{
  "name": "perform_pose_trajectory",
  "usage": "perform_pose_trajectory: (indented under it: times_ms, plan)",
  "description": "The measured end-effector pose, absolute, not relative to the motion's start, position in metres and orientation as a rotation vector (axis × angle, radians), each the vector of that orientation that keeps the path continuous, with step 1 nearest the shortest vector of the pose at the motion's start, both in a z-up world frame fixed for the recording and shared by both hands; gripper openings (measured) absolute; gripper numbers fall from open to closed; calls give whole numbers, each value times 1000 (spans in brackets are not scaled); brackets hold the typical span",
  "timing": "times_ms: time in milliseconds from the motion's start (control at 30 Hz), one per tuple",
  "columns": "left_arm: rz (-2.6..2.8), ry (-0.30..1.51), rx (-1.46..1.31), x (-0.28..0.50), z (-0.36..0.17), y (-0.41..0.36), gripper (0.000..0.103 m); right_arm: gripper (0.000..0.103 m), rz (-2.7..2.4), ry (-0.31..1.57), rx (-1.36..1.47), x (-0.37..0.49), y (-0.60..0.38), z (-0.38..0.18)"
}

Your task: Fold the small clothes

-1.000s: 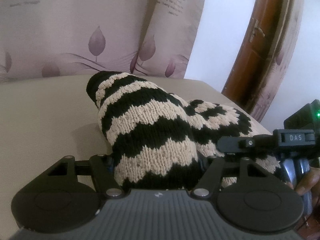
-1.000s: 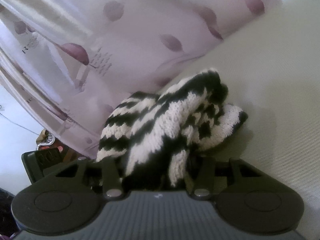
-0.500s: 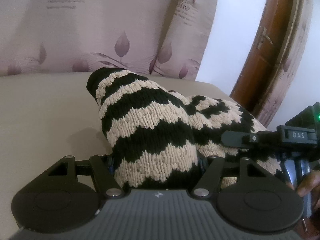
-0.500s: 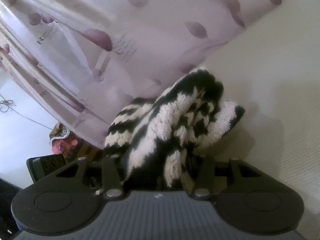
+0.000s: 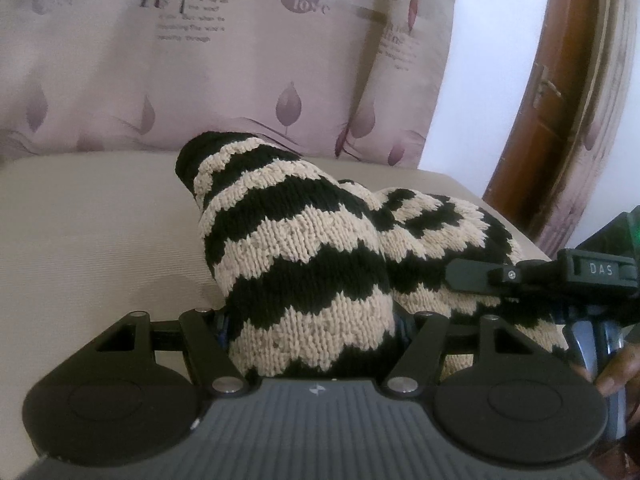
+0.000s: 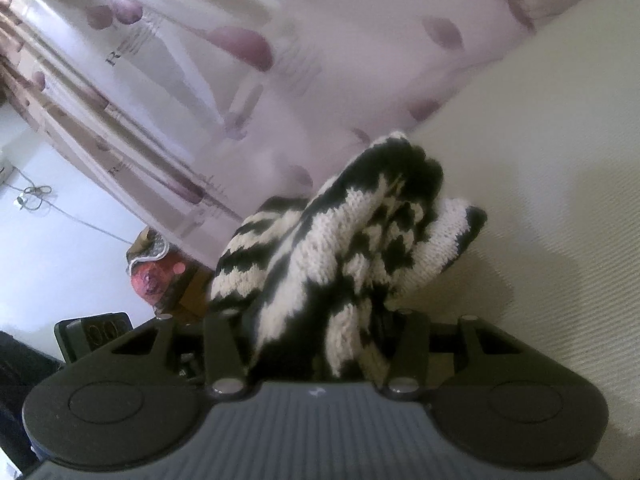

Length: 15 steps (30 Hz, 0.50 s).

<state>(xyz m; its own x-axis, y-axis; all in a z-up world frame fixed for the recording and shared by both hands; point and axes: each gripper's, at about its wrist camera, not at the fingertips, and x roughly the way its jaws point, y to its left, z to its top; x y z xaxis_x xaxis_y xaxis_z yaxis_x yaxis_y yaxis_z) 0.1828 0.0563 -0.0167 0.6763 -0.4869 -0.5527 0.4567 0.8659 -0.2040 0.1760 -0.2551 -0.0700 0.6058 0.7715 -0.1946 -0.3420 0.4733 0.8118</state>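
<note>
A small black and cream zigzag knit garment (image 5: 304, 256) hangs bunched over the beige surface (image 5: 88, 232). My left gripper (image 5: 314, 344) is shut on one edge of it; its fingertips are buried in the knit. My right gripper (image 6: 320, 344) is shut on another edge of the same garment (image 6: 344, 248), which droops forward in folds. In the left wrist view the right gripper (image 5: 472, 276) shows at the right, holding the cloth beside mine, with a hand behind it.
A mauve curtain with leaf prints (image 5: 240, 72) hangs behind the beige surface. A brown wooden door frame (image 5: 560, 92) stands at the right. In the right wrist view the surface's edge drops to a white floor with a cable (image 6: 36, 196) and a pinkish bundle (image 6: 152, 268).
Both grippers have lifted with the garment and tilted upward; more curtain and less surface shows. The grips have not changed.
</note>
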Motion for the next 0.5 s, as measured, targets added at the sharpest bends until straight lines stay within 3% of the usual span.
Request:
perform_pose_trajectory:
  times_ms: [500]
  plan:
    - [-502, 610, -17, 153, -13, 76, 67, 48, 745, 567, 763, 144, -233, -62]
